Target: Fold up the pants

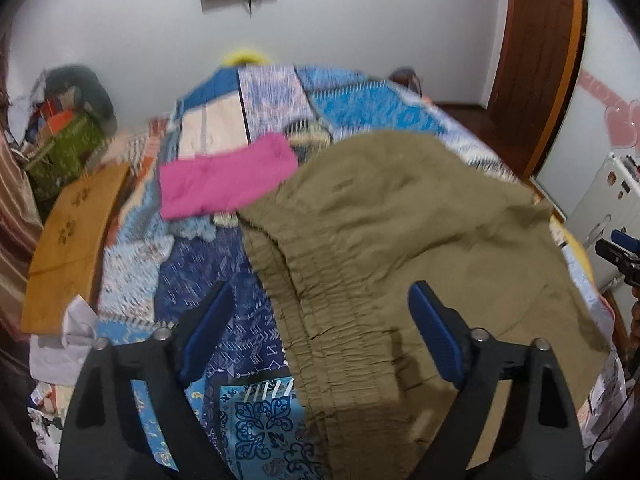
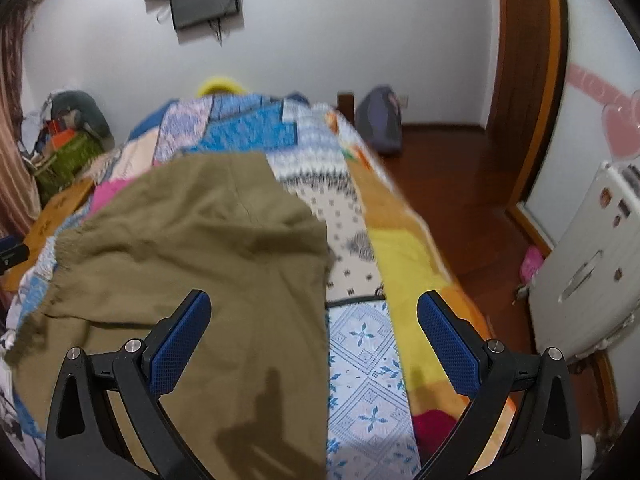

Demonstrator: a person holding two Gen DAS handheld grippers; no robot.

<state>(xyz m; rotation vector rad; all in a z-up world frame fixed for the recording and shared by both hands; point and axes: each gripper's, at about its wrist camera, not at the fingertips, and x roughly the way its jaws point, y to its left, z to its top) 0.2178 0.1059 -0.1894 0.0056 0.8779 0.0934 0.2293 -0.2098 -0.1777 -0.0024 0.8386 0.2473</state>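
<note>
1. Olive pants (image 1: 400, 216) lie spread but rumpled on a patchwork bed (image 1: 224, 320), the gathered waistband (image 1: 320, 304) toward the camera and a folded pink cloth (image 1: 224, 176) just beyond the far left edge.
2. The left gripper (image 1: 320, 332) hangs over the waistband with its jaws spread — nothing between the blue pads (image 1: 436, 332), no cloth touched.
3. The right gripper (image 2: 316, 344) is likewise spread and empty, straddling the pants' right edge (image 2: 324, 280) where it meets the white-and-blue patch of the bed.
4. The step in hand looks like the first grasp: each tool coming down to take a corner of the near end before the fold.
5. To do it well, each gripper should pinch the garment alone — both layers of it, not the bedcover beneath — or the cover will lift with the pants.
6. The left should bite on the waistband's thick elastic, which gives a firm hold; the right should close right at the edge, not further in.
7. The two grips want to be level with each other, so the fold runs straight and the wrinkles across the middle pull flat.
8. The pink cloth sits near enough that a wide sweep could drag it; the lift should stay low and clear of it.
</note>
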